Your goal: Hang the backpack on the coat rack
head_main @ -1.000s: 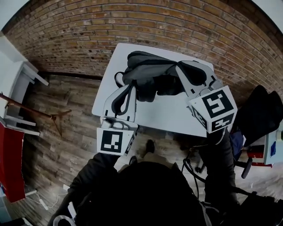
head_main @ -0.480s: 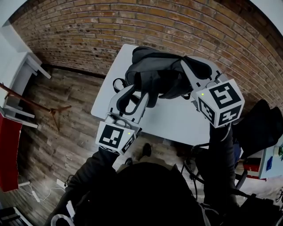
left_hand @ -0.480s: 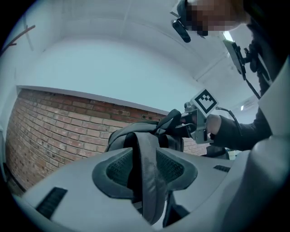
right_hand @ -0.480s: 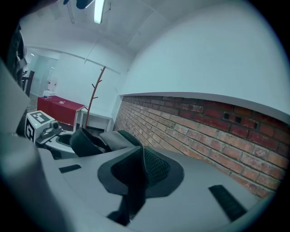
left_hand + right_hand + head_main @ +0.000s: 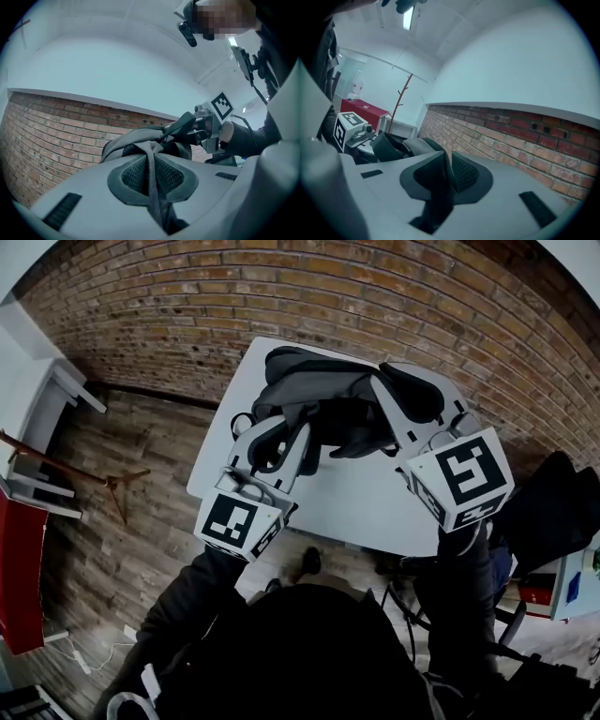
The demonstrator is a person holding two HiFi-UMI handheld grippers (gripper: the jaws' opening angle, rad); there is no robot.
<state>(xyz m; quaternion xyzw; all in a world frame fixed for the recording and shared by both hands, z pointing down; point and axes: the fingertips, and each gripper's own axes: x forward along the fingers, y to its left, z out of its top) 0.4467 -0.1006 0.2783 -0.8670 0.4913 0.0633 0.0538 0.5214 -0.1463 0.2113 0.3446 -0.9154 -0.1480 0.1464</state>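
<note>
Left tongs (image 5: 151,158) are narrow and closing, their pads pinching a webbing strap (image 5: 152,183) of the backpack (image 5: 319,395). Right tongs (image 5: 447,164) are narrow too but opening, with a dark strap (image 5: 438,192) filling the gap between the pads. Both reach in from the near edge of the table (image 5: 356,493), one at each side of the bag. The grey and black backpack is slumped on the far half of that white table, close to the brick wall (image 5: 281,287). The coat rack (image 5: 400,101), a thin branched pole, stands well apart from it across the room, on the wood floor (image 5: 141,456).
</note>
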